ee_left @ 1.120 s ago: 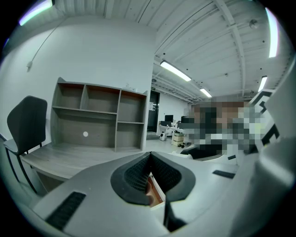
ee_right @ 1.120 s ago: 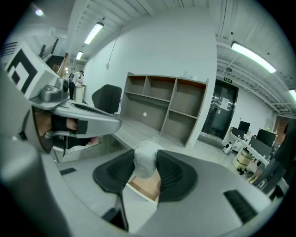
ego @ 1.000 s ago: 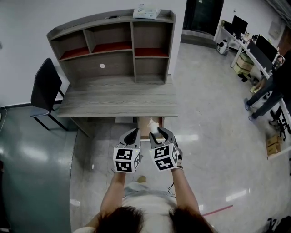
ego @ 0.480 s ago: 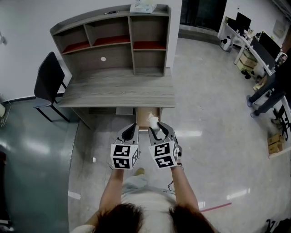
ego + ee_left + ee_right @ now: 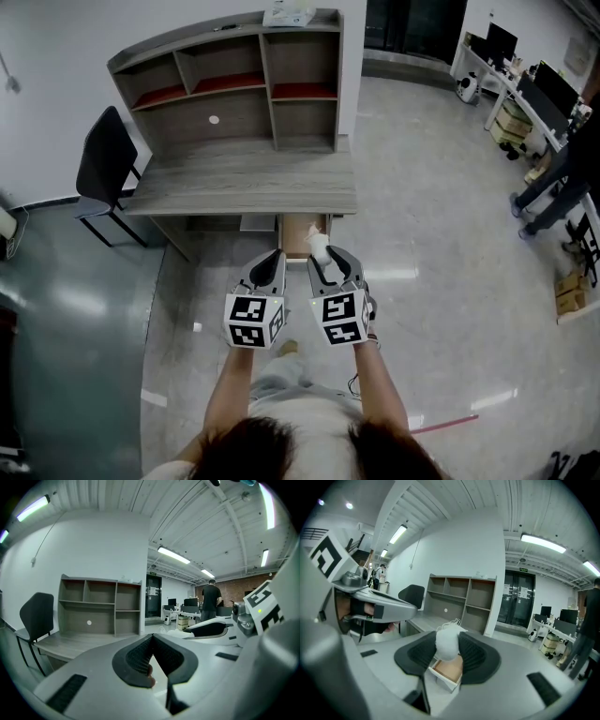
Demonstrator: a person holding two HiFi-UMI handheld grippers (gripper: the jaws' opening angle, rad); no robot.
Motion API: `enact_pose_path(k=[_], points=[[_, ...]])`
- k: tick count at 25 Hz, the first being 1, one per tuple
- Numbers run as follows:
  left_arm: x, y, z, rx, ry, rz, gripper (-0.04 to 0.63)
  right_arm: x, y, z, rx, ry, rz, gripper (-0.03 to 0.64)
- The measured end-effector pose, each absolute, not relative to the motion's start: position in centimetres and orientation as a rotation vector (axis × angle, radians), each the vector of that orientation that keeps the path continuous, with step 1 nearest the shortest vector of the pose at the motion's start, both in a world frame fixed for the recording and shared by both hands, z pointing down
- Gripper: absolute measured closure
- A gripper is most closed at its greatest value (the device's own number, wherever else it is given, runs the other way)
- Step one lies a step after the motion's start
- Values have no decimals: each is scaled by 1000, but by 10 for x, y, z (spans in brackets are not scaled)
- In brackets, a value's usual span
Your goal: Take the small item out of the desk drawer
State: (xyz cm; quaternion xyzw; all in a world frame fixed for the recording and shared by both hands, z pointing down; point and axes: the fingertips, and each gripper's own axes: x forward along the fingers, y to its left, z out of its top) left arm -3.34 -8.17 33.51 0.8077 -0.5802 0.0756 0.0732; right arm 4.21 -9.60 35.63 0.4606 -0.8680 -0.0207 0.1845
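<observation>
Pinching a small white item (image 5: 448, 644) between its pads, the right gripper (image 5: 330, 262) is hovering above the open drawer (image 5: 294, 236); the left gripper (image 5: 272, 264) (pads pressed together, empty) is hanging beside it.

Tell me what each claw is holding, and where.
Right claw pinches the small white item across its middle, its top poking out. Left claw is shut, holding nothing.

White small item (image 5: 446, 643) gripped above the open drawer (image 5: 449, 670).
</observation>
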Motion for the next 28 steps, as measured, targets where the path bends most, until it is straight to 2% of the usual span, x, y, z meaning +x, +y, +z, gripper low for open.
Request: enact_pose_path(k=[28], points=[[-13, -6, 314, 2500, -1742, 212, 581, 63, -24, 324, 1374, -2545, -160, 456]])
